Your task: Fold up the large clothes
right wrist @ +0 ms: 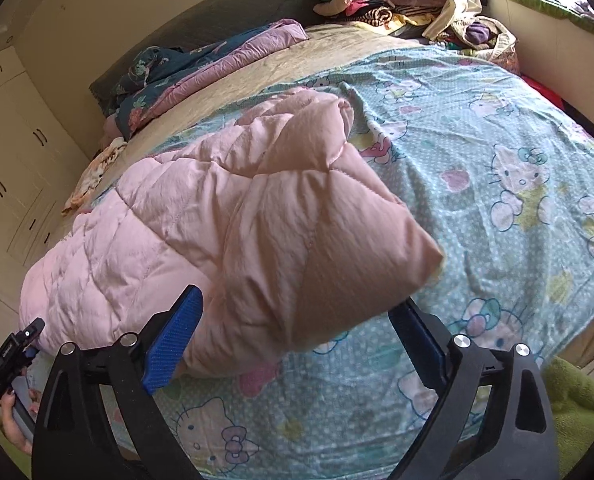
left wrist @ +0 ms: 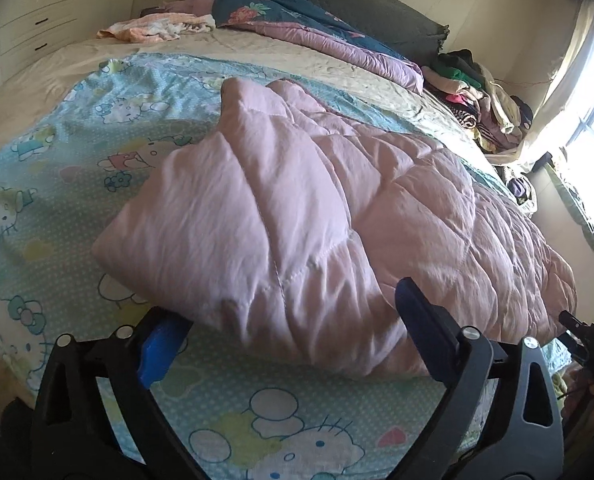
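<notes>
A pink quilted padded garment (left wrist: 317, 208) lies folded in a thick bundle on a light-blue cartoon-cat sheet (left wrist: 45, 200) spread over the bed. My left gripper (left wrist: 289, 304) stands open just short of the bundle's near edge; its blue pads (left wrist: 159, 354) do not press the cloth. In the right wrist view the same garment (right wrist: 225, 220) fills the middle. My right gripper (right wrist: 297, 300) is open at its near corner, with the pads (right wrist: 173, 340) on either side and clear of the fabric. The other hand-held gripper shows at the edge of each view, and its jaws are hidden.
A crumpled dark floral and mauve duvet (left wrist: 297, 20) lies by the headboard, with a small peach cloth (left wrist: 153, 28) beside it. A heap of mixed clothes (right wrist: 397, 0) sits at the bed's far corner near a bright window (left wrist: 593, 120). White cupboards (right wrist: 9, 160) line the wall.
</notes>
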A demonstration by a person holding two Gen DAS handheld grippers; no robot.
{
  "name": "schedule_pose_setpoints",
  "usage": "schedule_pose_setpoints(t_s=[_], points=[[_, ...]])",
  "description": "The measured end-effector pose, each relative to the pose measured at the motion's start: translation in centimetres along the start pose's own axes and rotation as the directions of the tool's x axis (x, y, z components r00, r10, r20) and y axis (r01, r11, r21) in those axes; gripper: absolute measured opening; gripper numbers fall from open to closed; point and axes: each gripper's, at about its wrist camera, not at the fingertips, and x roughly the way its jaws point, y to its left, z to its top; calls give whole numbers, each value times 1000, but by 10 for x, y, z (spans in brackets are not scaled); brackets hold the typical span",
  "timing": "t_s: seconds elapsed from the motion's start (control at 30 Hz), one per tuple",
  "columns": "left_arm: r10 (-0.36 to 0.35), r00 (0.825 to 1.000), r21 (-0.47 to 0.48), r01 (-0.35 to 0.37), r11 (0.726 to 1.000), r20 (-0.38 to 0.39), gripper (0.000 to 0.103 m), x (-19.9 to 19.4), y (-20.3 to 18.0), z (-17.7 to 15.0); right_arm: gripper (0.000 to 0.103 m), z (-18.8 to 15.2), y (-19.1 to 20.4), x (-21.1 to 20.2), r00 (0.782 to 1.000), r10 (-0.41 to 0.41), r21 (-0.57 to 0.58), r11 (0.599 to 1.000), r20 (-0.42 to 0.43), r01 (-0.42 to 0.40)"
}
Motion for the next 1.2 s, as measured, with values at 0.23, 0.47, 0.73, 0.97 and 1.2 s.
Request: schedule_pose_setpoints(t_s=[0.23, 0.47, 0.73, 0.97, 1.2], points=[[9, 998, 47, -12, 999, 64, 93, -37, -9, -11, 99, -10, 20, -50, 992, 15, -90, 996, 121, -4], [-2, 989, 115, -15, 993, 146, 94, -76, -29, -16, 99, -23, 50, -96, 976, 62, -193, 981, 211, -20], [-37, 978, 163, 4, 987, 204, 94, -108, -55, -29, 99, -51, 86, -132, 958, 78, -316, 949, 275, 14], [-76, 977, 218, 32, 975, 197, 94, -115, -83, -57, 99, -85, 106, -139, 955, 99, -339, 941, 281, 2], [-105, 975, 240, 56, 969, 197, 94, -112, -96, -80, 99, -108, 117, -136, 957, 120, -351, 936, 263, -21]])
